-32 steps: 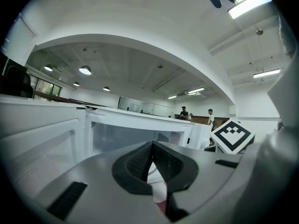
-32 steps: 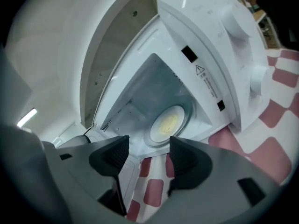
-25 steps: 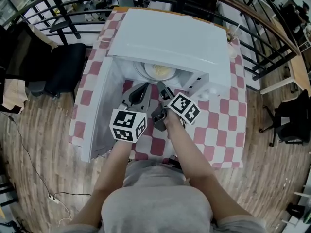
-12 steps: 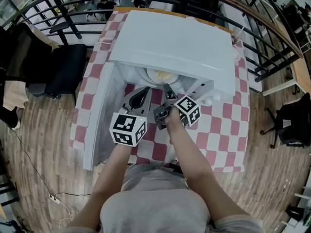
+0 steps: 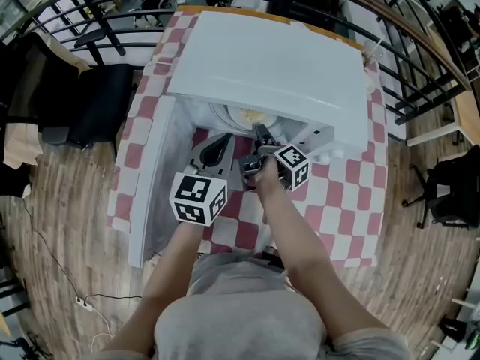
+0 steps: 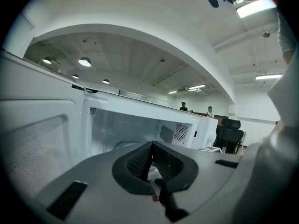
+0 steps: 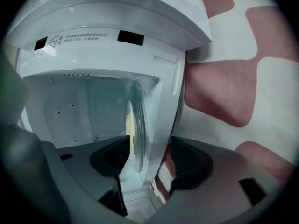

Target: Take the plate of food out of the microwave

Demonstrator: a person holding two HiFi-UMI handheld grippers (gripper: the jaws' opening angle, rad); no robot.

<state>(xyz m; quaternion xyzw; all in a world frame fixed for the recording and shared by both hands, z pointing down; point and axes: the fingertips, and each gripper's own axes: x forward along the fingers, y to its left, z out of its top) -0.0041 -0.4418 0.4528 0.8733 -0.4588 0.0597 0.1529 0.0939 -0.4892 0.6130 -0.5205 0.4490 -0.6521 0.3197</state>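
Reach step. Microwave [image 5: 270, 66] has its door [image 5: 154, 178] open to the left. Plate [image 5: 247, 115] w/ yellow food is inside, not yet gripped. R gripper [image 7: 145, 160] is at the opening, jaws apart; the plate's edge lines up btwn them but looks farther in, no contact. L gripper [image 6: 150, 157] hangs just outside the opening, jaws together on nothing. Next, prob.: push R in till the jaws straddle the plate's edge, close, then draw it out level so the food doesn't slide.
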